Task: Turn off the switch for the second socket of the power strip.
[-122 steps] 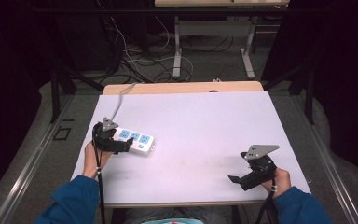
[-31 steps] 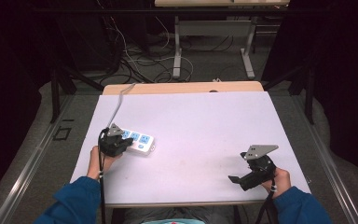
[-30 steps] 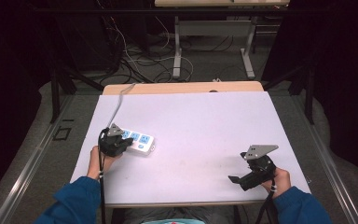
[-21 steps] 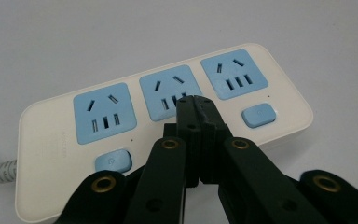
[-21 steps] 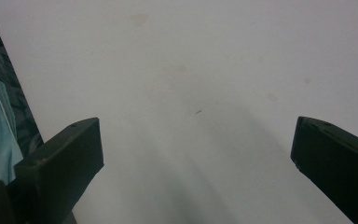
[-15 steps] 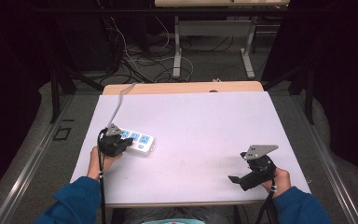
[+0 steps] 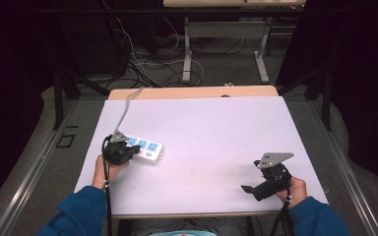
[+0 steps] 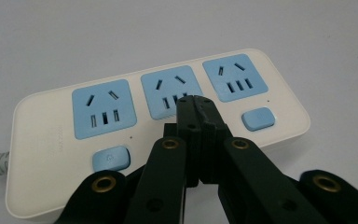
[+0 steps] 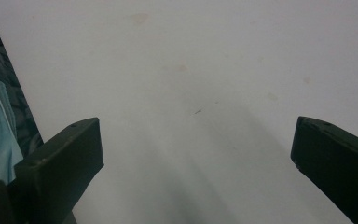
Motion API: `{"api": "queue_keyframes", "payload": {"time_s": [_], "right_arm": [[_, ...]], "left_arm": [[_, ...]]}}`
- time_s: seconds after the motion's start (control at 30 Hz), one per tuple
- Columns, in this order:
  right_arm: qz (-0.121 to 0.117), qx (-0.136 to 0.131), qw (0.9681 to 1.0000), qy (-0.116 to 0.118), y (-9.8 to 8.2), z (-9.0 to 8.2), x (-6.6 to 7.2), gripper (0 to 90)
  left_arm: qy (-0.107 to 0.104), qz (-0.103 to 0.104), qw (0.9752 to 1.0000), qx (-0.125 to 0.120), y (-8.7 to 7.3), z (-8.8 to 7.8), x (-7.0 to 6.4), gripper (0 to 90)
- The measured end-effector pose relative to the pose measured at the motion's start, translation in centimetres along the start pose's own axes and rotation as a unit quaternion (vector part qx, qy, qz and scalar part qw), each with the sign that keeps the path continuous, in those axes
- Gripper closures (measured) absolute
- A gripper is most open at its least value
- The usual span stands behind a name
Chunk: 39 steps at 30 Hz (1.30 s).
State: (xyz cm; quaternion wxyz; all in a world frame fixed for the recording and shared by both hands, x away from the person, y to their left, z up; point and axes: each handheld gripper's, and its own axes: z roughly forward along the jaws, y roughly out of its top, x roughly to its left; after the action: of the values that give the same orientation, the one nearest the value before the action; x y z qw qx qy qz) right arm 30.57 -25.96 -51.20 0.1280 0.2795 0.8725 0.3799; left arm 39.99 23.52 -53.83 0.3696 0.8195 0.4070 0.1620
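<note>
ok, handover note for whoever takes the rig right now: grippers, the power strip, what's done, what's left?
Left gripper: jaws shut, nothing between them, tips over the middle socket of the power strip; whether they touch it I can't tell.
Right gripper: jaws wide open, nothing between them, low over bare table near the right front corner.
Power strip: flat at the table's left side, sockets up, cord running off the far edge. Two blue buttons along its near edge.
Done: left gripper brought onto the strip.
Left: probably pressing a button; nothing shows one pressed yet.
</note>
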Motion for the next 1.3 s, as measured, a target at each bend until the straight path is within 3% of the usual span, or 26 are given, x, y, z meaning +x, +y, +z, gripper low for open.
{"api": "queue_keyframes", "payload": {"time_s": [1.3], "right_arm": [[-0.002, 0.003, 1.0000, 0.002, -0.01, 0.04, -0.02, 1.7]], "left_arm": [[0.007, -0.001, 1.0000, 0.003, -0.07, 0.10, -0.24, 90.0]]}}
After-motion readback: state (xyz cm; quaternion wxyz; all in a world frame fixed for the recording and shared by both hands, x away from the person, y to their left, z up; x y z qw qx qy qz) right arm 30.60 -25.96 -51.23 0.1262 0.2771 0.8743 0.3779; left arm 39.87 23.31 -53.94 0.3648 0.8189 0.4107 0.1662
